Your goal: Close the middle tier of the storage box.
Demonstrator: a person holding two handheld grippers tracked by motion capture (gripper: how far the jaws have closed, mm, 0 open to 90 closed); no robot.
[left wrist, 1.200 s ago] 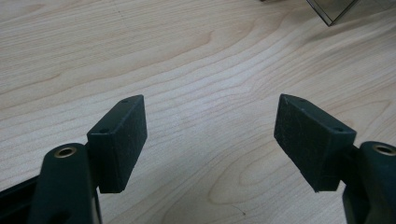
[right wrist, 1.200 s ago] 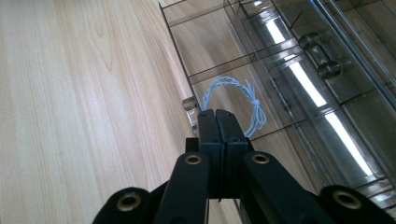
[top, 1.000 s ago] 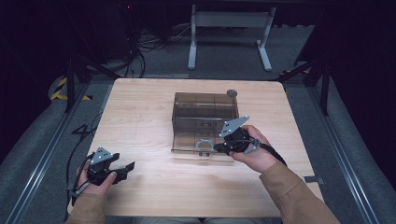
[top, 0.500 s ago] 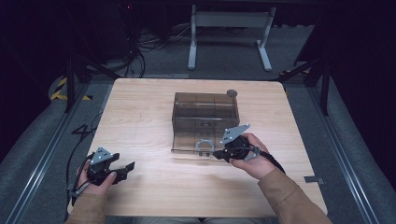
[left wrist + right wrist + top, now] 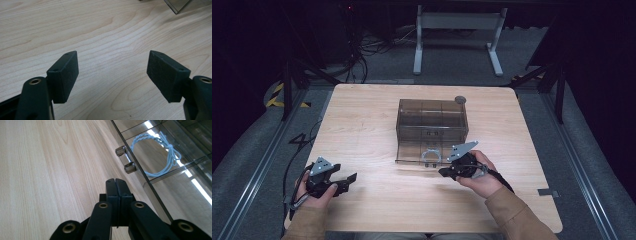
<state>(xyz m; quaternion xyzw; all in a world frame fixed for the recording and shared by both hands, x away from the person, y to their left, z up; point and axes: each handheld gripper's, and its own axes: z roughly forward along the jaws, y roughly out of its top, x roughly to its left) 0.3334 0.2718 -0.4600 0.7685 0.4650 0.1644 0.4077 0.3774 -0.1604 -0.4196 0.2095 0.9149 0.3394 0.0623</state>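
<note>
A smoky see-through box (image 5: 432,112) stands mid-table with its drawer (image 5: 412,156) pulled out toward me. Inside the drawer lies a coiled pale blue cord (image 5: 431,156), seen through the clear front (image 5: 155,152). On that front sits a small clear handle (image 5: 126,160). My right gripper (image 5: 443,173) is shut with nothing in it, low over the table just outside the drawer front; its tips (image 5: 116,181) point along the front, a little short of the handle. My left gripper (image 5: 348,180) rests at the front left, jaws wide open (image 5: 112,72) over bare wood.
A small dark round object (image 5: 460,100) lies on the wooden table (image 5: 362,125) at the box's far right corner. A metal stand (image 5: 457,35) and cables (image 5: 362,50) occupy the floor beyond the table.
My right gripper has sunk and come toward me, from beside the drawer's right front corner to just above the table. The left gripper and the drawer have not moved.
</note>
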